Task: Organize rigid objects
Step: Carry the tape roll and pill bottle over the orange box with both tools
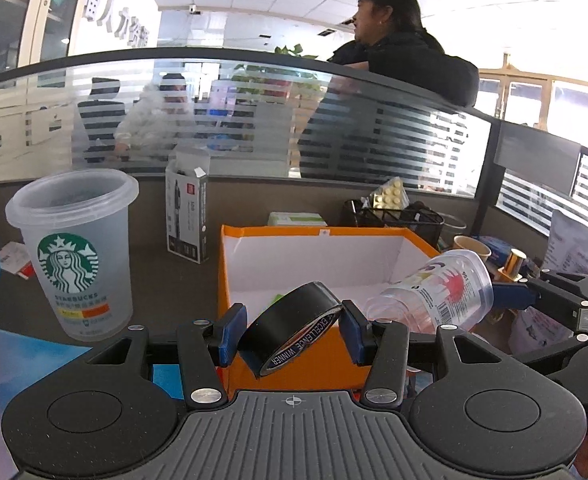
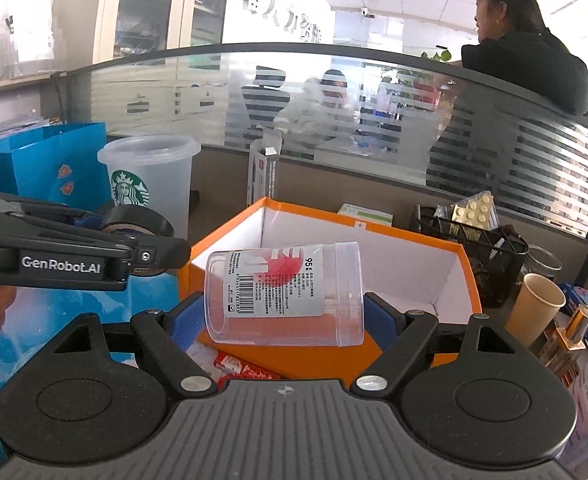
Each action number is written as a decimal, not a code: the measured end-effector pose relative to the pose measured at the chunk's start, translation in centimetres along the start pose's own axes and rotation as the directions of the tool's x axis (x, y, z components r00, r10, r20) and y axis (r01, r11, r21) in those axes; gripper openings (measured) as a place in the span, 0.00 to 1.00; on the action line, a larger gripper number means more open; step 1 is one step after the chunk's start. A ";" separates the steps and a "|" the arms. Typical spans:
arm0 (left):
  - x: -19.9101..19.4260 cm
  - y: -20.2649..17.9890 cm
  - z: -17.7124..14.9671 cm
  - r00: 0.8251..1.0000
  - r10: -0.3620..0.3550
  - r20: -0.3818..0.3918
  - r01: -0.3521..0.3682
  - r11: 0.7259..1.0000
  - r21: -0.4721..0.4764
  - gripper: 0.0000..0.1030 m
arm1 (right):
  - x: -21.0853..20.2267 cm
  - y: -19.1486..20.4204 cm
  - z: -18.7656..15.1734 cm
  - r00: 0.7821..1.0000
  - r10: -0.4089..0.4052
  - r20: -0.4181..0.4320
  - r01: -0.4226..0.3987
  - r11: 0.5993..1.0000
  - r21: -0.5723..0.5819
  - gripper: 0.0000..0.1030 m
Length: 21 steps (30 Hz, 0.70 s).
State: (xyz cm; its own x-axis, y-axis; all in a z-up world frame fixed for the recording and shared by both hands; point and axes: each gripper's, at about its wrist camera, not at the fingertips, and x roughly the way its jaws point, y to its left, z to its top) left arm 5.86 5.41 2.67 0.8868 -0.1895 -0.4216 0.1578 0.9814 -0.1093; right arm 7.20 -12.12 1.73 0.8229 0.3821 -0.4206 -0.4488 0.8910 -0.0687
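Left wrist view: my left gripper (image 1: 294,330) is clamped on a roll of black tape (image 1: 294,326), blue pads pressing its two sides, the roll tilted with its printed core facing me. It hangs just short of the near wall of the orange box (image 1: 230,264), which sits at 12 o'clock; the white floor inside looks mostly bare, with something green low at the near edge. A Starbucks cup (image 1: 74,252) stands at 10 o'clock, well clear. At 3 o'clock the clear plastic jar (image 1: 434,296) rides in my other tool, close to the tape. Judgement: carry the tape forward over the wall before releasing, keeping to the left half so the two loads don't knock. Right wrist view: my right gripper (image 2: 284,316) grips the clear plastic jar (image 2: 284,292) sideways, label up, pads on its two ends. It hovers over the near corner of the orange box (image 2: 468,276). The left tool crosses in at 9 o'clock. I'd lower the jar toward the right-hand floor, keep it level, and let go low so it doesn't roll.
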 end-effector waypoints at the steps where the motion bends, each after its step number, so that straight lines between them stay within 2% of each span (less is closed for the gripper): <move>1: 0.2 0.0 0.3 1.000 0.000 0.000 0.000 1.000 0.002 0.47 | 0.1 -0.1 0.2 1.000 0.002 0.002 -0.002 1.000 0.000 0.79; 10: 2.6 -0.4 2.5 1.000 0.010 0.015 -0.010 1.000 0.009 0.47 | 1.5 -1.9 2.4 1.000 -0.002 0.029 0.002 1.000 0.014 0.79; 21: 7.5 -0.9 4.5 0.999 0.018 -0.045 -0.017 0.999 0.039 0.47 | 5.0 -5.5 3.4 1.000 -0.011 -0.013 0.012 0.997 0.073 0.79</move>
State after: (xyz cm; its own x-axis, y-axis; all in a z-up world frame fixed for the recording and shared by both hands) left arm 14.36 3.23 3.61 0.8690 -0.1727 -0.4636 0.1599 0.9848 -0.0671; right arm 14.92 -14.25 3.08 0.8230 0.3689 -0.4320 -0.4122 0.9111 -0.0073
